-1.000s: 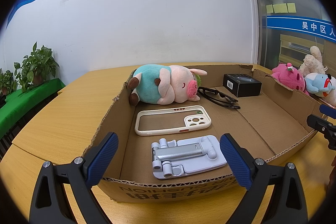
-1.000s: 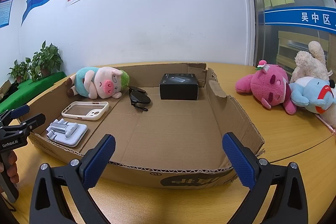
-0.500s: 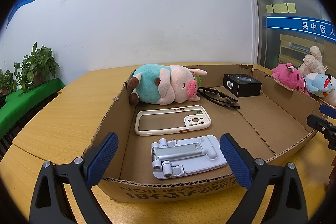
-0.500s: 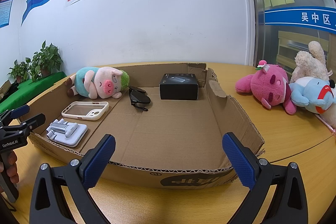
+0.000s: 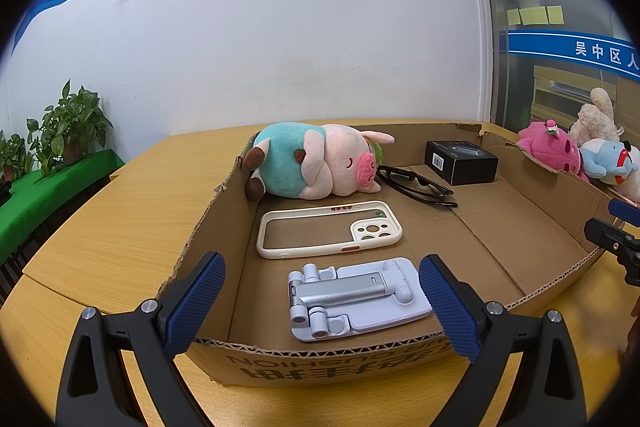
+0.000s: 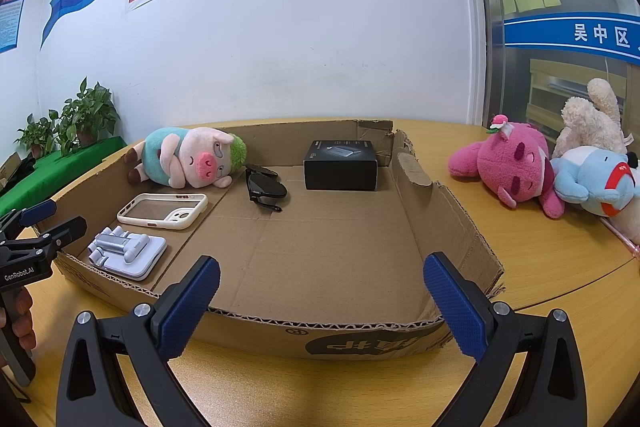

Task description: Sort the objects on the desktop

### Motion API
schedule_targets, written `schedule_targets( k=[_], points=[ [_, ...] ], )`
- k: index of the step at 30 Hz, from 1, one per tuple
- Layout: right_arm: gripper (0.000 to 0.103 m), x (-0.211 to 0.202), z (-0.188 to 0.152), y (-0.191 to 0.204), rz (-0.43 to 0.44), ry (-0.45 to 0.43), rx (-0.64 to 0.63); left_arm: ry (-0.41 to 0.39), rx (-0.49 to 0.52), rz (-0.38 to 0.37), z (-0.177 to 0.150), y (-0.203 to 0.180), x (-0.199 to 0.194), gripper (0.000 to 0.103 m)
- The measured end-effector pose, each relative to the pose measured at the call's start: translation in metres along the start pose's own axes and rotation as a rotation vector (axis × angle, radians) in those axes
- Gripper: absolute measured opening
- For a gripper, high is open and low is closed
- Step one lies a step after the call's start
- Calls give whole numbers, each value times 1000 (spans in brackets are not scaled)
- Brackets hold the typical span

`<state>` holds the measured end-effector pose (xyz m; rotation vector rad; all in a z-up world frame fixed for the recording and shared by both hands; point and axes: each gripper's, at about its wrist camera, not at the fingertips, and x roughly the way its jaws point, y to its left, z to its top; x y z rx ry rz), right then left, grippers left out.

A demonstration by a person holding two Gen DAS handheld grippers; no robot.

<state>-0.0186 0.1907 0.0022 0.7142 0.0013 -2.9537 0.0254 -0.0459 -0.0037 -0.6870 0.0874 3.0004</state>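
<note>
With both the left gripper (image 5: 320, 301) and right gripper (image 6: 322, 301) spread wide and nothing pinched, the box (image 6: 320, 331) wall in front could be knocked — the phone stand (image 5: 352, 297) lies just behind it.

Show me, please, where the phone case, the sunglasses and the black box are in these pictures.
phone case (image 5: 320, 242): left wrist view, near rim.
sunglasses (image 6: 267, 186): right wrist view, dark lens.
black box (image 6: 340, 171): right wrist view, front face.
</note>
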Motion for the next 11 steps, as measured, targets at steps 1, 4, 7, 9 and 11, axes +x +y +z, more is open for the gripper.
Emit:
schedule_targets(
  k=[1, 4, 7, 9, 11],
  points=[
    [103, 0, 0, 0, 0, 0, 0, 0, 0, 0, 0, 0, 0, 97],
    [103, 0, 0, 0, 0, 0, 0, 0, 0, 0, 0, 0, 0, 97],
    [103, 0, 0, 0, 0, 0, 0, -1, 1, 1, 0, 1, 0, 97],
    [103, 0, 0, 0, 0, 0, 0, 0, 1, 1, 0, 0, 0, 97],
    [103, 0, 0, 0, 0, 0, 0, 0, 1, 0, 0, 0, 0, 97]
  ],
)
